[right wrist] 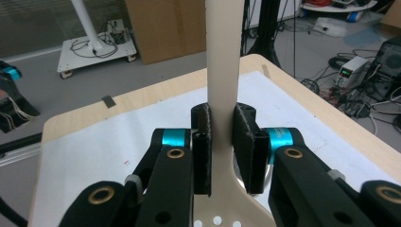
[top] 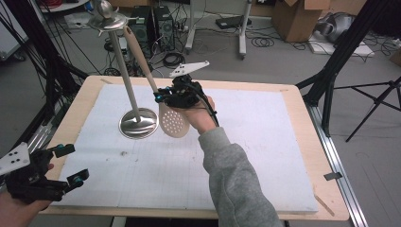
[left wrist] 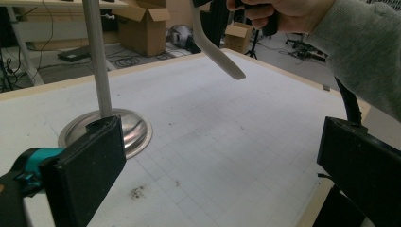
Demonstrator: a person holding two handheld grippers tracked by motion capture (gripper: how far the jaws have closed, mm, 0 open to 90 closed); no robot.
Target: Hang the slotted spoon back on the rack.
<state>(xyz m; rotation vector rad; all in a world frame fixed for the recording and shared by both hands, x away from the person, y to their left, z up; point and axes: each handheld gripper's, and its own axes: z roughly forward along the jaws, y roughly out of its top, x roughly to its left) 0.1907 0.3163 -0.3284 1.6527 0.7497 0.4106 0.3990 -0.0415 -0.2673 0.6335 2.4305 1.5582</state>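
Gripping one slotted spatula (top: 171, 120), right tool (top: 163, 97) clamped on handle; left tool (top: 71, 164) wide, empty; one steel stand (top: 137, 124).

The skimmer (top: 171, 120) is a beige kitchen tool with a long flat handle and a rounded head full of small holes. It is held in the air, not lying on the table. The head is low and hangs just beside the round base of the stand (top: 137, 124), at its right in the high view, and the handle rises from there and leans toward the top of the stand. In the right gripper view the handle (right wrist: 222, 71) stands straight up between the two black pads, which press on it just above the head. In the left gripper view the head (left wrist: 220, 54) hangs tilted above the white mat, right of the stand's pole.
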